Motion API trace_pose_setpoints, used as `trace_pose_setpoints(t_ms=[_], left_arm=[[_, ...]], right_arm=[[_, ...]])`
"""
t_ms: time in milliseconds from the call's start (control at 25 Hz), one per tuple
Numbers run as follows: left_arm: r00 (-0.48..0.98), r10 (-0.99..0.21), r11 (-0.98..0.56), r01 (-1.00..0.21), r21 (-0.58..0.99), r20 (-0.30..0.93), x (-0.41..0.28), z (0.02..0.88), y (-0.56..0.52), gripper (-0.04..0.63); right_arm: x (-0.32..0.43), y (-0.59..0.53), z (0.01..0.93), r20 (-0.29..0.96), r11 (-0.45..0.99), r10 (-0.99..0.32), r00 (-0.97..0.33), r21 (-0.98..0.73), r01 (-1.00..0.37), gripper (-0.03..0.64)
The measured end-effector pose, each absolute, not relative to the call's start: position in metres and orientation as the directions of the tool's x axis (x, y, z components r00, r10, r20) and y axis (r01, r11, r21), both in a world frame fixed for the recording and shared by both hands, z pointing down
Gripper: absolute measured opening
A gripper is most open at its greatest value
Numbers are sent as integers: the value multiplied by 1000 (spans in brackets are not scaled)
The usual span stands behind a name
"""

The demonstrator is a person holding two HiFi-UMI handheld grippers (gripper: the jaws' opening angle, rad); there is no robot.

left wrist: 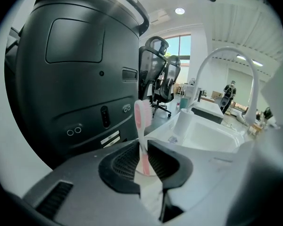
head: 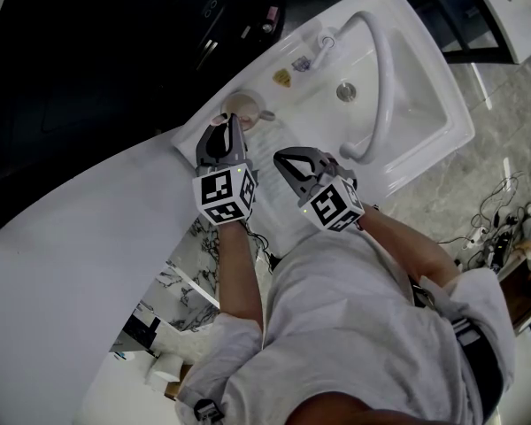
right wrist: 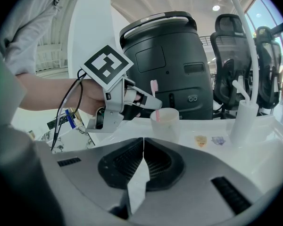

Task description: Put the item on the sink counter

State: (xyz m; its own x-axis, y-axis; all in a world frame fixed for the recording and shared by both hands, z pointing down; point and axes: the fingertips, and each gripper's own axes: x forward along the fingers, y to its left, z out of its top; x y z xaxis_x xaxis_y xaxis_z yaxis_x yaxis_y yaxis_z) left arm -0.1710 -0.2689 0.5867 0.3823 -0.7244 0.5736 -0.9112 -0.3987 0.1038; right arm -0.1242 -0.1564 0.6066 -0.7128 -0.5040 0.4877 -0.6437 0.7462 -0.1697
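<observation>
Right gripper (right wrist: 143,147) nearest, jaws together on nothing. Left gripper (left wrist: 144,142) clamped on pink toothbrush (left wrist: 141,121), which stands in white cup (right wrist: 164,118) on sink counter (head: 385,3). Placement looks nearly finished. Next: part left jaws, lift clear without tipping cup.

Your cup (right wrist: 165,119) is a small, pale, translucent tumbler, upright on the white sink table (right wrist: 269,145), well to the left of the basin. A pink toothbrush (right wrist: 154,88) stands in it, bristles up. It leans at the near rim, just where your left gripper (right wrist: 153,107) pinches the cup's wall.
</observation>
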Motion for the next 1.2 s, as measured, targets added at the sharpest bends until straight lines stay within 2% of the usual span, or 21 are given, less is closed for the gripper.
trace_pose_setpoints(t_ms=[1200], left_arm=[[328,-738,-369,-928,55,590,-179,590,-271,58]], right_arm=[[-122,-154,604,490,749,-505,-711,-161,-643,5]])
